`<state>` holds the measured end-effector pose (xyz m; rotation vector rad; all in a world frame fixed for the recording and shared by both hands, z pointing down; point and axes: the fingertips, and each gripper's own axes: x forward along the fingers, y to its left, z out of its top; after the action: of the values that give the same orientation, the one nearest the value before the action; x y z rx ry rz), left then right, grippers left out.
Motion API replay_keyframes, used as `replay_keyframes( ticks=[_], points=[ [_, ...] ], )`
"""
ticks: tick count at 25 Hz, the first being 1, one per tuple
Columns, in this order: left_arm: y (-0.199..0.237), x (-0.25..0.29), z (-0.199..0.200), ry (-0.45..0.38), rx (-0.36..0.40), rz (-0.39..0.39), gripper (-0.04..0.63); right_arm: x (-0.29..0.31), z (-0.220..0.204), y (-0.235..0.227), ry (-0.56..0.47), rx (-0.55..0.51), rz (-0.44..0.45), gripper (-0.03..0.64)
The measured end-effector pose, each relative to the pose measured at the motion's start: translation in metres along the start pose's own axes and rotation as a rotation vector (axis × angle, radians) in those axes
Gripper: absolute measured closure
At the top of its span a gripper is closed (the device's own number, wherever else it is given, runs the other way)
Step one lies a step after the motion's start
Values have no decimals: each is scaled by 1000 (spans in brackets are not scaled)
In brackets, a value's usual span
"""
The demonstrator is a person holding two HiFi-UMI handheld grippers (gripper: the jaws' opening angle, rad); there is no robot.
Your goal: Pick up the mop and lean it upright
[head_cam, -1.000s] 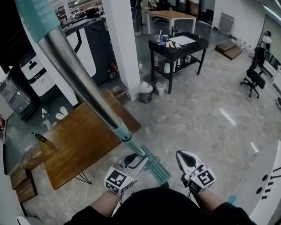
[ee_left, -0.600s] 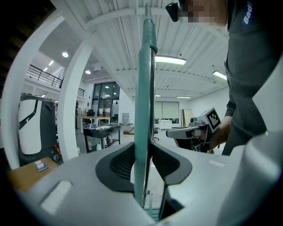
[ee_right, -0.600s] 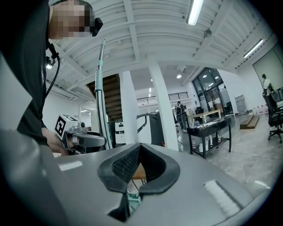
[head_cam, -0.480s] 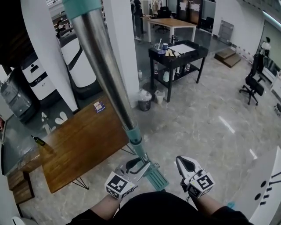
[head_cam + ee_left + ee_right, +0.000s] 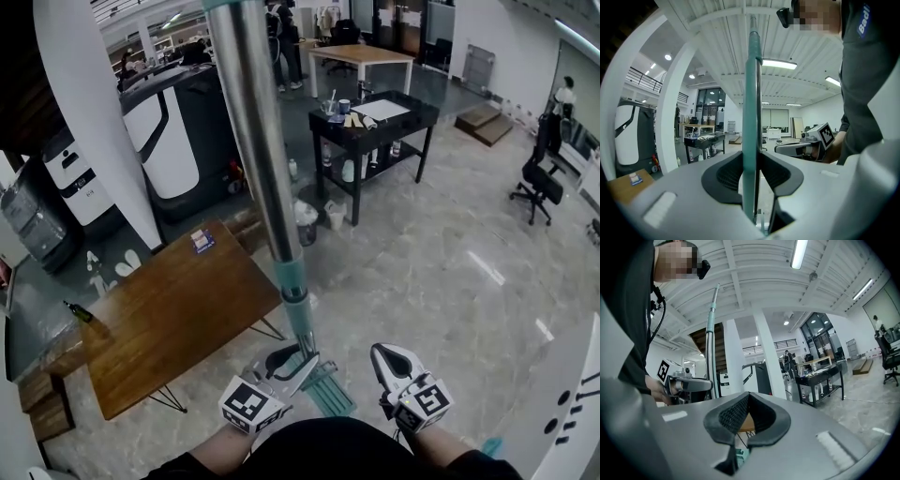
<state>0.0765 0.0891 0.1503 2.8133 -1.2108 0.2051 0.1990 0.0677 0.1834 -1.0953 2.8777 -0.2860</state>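
Spotter: Mop is standing nearly upright in front of the person, its metal pole running up past the top edge of the head view.

Checker: Where is its foot sitting?

Spotter: Teal mop head is resting on the glossy floor, near the closest corner of the wooden table and just ahead of the person's body.

Checker: Which gripper is holding it?

Spotter: Only 1. The left gripper is clamping the pole low down, close above the mop head. In the left gripper view the 2 black pads are pressing on either side of the teal shaft.

Checker: And the other?

Spotter: The right gripper is hovering beside the mop head, apart from the pole. In the right gripper view its pads are meeting at the tips, with nothing pinched between them.

Checker: What is standing around?

Spotter: A white pillar is rising beyond the table's far edge, and a black cart is standing farther back on the floor.
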Motion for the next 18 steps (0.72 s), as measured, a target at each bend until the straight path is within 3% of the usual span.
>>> replay_keyframes(
  ticks=[8,18],
  points=[
    [28,53,-12,22,-39,104,454,-16,9,-60,-3,23,-34,612],
    [97,111,-3,-26,-73,135,456,4,19,-124,6,30,-139,612]
  ],
)
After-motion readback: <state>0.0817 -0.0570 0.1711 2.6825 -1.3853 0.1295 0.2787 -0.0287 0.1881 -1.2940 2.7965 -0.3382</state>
